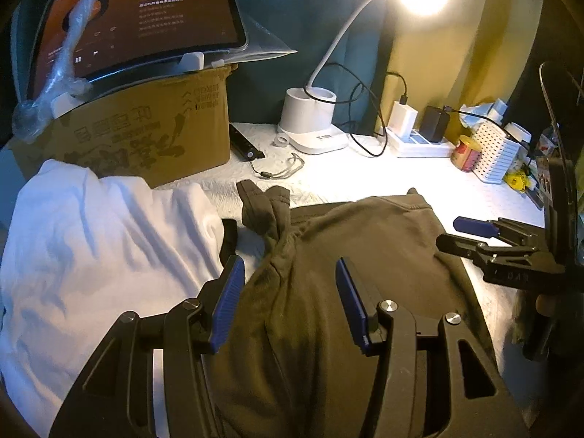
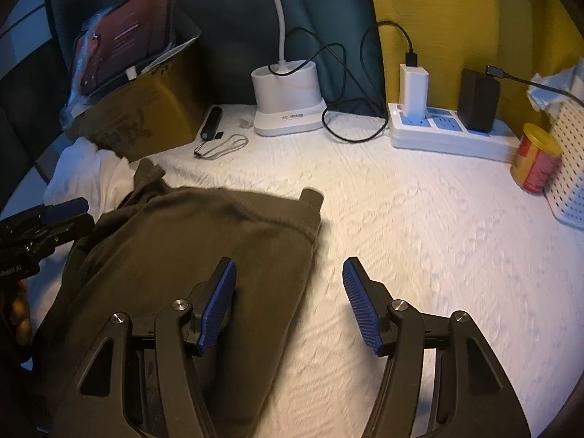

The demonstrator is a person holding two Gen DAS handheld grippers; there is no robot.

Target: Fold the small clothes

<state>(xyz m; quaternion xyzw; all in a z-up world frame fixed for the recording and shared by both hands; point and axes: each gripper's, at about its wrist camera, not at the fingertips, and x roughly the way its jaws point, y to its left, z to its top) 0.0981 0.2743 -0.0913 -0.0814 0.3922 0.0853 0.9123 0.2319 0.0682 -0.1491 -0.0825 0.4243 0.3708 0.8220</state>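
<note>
A white textured tabletop (image 2: 419, 219) carries the dark olive folded fabric garment (image 2: 189, 248), its long axis running near to far. The left gripper (image 1: 288, 303) hovers directly above it (nearer), gaping, empty; the right gripper (image 2: 288, 303) straddles its right edge, likewise wide and empty.

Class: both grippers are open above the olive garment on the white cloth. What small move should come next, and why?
Probably lower the left gripper and close it on the bunched, twisted fabric of the olive garment. Both grippers are open and hold nothing; the right gripper straddles the garment's right edge. That bunched sleeve near the white garment likely needs straightening before any fold.
</note>
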